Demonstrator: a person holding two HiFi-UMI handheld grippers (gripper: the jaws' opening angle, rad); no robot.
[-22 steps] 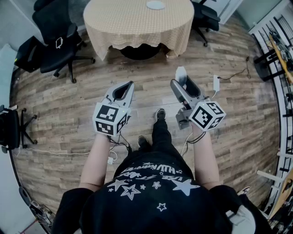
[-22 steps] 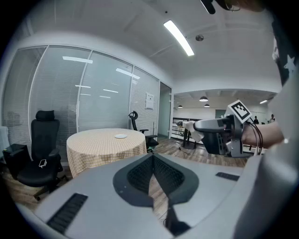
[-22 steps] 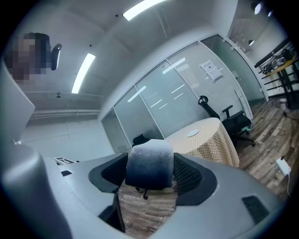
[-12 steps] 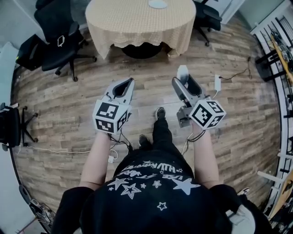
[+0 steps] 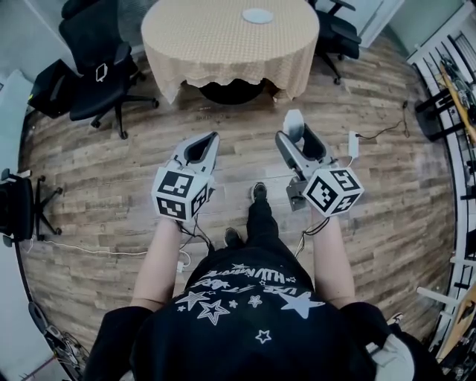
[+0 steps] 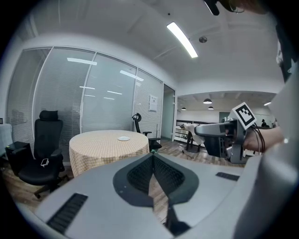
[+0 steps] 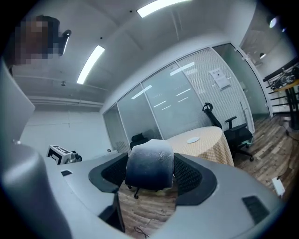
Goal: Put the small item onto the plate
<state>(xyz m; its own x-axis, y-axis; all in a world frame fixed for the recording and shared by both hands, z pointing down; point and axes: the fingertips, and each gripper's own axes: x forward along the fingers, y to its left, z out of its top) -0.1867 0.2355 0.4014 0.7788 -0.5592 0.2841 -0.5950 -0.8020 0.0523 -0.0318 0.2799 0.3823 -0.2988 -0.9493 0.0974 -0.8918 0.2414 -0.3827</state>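
A small white plate (image 5: 257, 15) lies on the round table with a tan checked cloth (image 5: 223, 52), far ahead of me; the plate (image 6: 124, 138) also shows in the left gripper view and the plate (image 7: 192, 139) in the right gripper view. My right gripper (image 5: 295, 135) is shut on the small item (image 5: 294, 122), a pale, rounded block that looks white to dark blue between the jaws (image 7: 149, 165). My left gripper (image 5: 211, 140) is held level beside it, shut with nothing in it, its tips meeting (image 6: 153, 156). Both are over the wooden floor, well short of the table.
Black office chairs stand left of the table (image 5: 97, 71) and behind it at the right (image 5: 336, 30). A white adapter with a cable (image 5: 352, 143) lies on the floor to the right. Racks (image 5: 446, 89) line the right wall, and glass partitions lie beyond the table.
The table and plate sit a little lower in the head view, so I have drawn slightly nearer. Both grippers keep their stance, and the item stays in the right one.
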